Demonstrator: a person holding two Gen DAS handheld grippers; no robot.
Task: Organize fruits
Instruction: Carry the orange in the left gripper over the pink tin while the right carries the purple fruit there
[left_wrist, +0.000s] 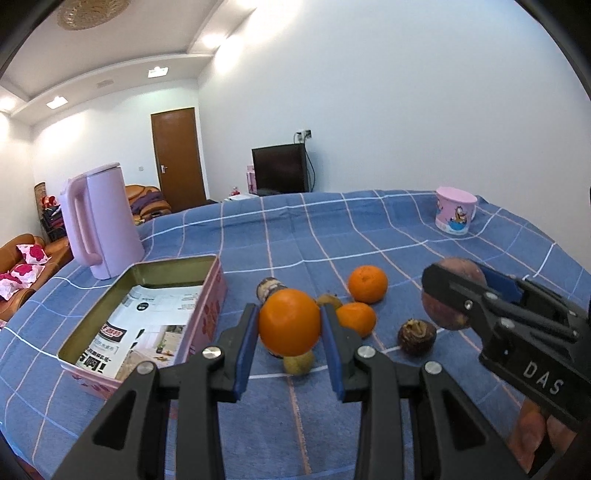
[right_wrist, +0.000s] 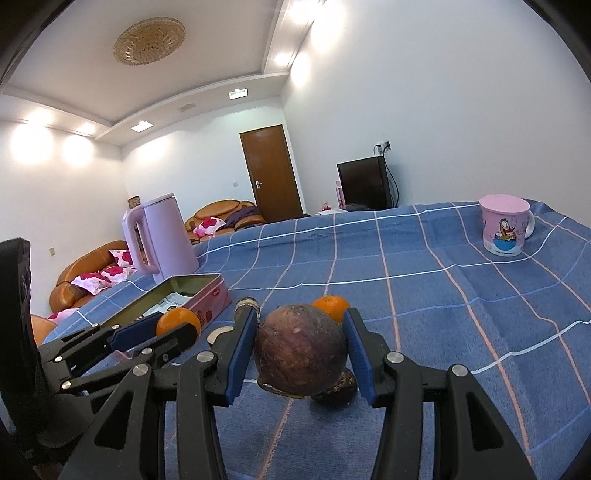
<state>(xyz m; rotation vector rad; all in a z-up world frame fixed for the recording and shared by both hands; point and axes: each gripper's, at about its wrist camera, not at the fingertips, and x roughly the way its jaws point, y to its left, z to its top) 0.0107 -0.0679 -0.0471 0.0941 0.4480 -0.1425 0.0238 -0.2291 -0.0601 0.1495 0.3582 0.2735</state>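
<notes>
My left gripper (left_wrist: 290, 320) is shut on a large orange (left_wrist: 289, 332), held just above the blue checked cloth, right of an open pink tin (left_wrist: 212, 295) lined with newspaper. Beneath and behind it lie two smaller oranges (left_wrist: 368, 284), a yellow-green fruit (left_wrist: 298, 363) and a dark brown fruit (left_wrist: 416, 336). My right gripper (right_wrist: 301, 321) is shut on a round purple-brown fruit (right_wrist: 301, 354), lifted off the cloth. In the right wrist view the left gripper (right_wrist: 173, 326) with its orange (right_wrist: 178, 322) shows beside the tin (right_wrist: 210, 295).
A pink kettle (left_wrist: 99, 221) stands behind the tin near the table's left edge. A pink cartoon mug (right_wrist: 504, 230) sits far right. The blue cloth (right_wrist: 461, 314) stretches right of the fruits. Sofas, a door and a dark screen lie beyond.
</notes>
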